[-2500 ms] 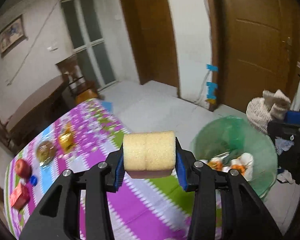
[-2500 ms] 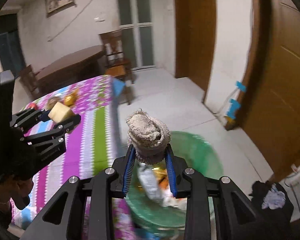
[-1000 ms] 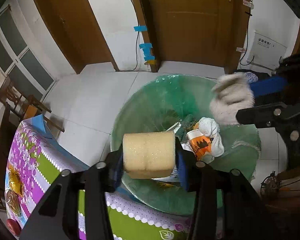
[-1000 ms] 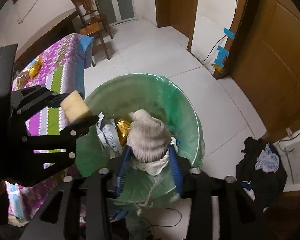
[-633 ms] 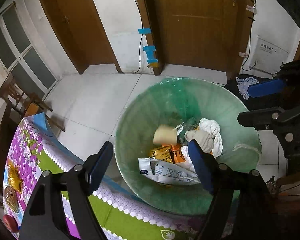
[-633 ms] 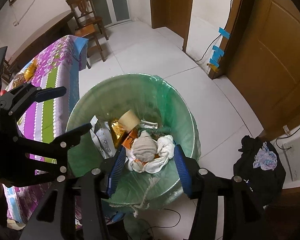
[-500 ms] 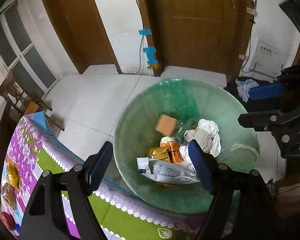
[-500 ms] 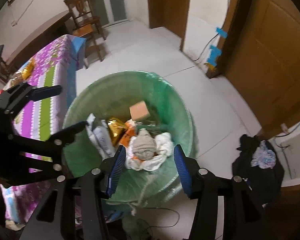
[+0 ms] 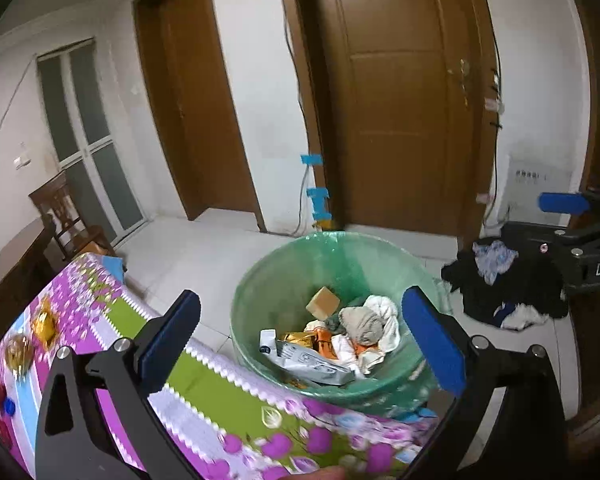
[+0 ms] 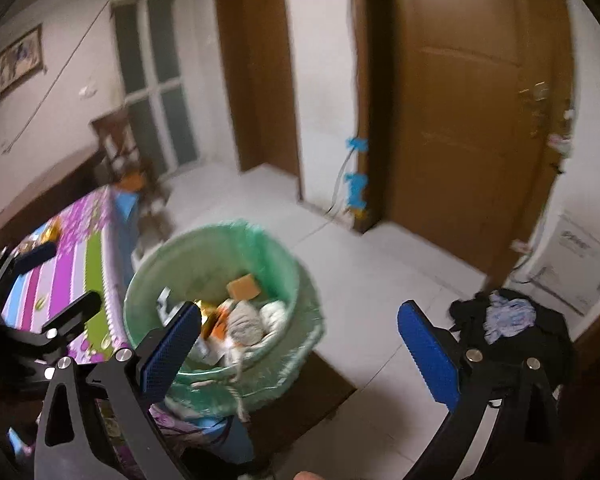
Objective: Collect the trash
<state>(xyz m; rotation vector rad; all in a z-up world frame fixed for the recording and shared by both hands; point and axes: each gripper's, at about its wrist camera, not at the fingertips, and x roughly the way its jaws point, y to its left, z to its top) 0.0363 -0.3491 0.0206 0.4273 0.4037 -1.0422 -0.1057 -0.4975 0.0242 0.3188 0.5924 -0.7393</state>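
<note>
Left wrist view: the left tool (image 9: 300, 336) is held level above the near edge of the bench (image 9: 100, 320), its blue pads spread wide apart and holding nothing. Framed between them at lower centre stands the green-lined trash bin (image 9: 284, 280); inside lie the tan sponge block (image 9: 323, 305), a grey cloth wad (image 9: 360, 322) and wrappers. At the right edge, the right tool (image 9: 572, 220) shows.

Right wrist view: the right tool (image 10: 298, 344) tilts down toward the floor, jaws fully parted and empty. The bin (image 10: 204, 248) sits left of centre, the sponge block (image 10: 244, 286) and cloth wad (image 10: 246, 320) inside. The left tool (image 10: 56, 280) reaches in at the left edge, open.
</note>
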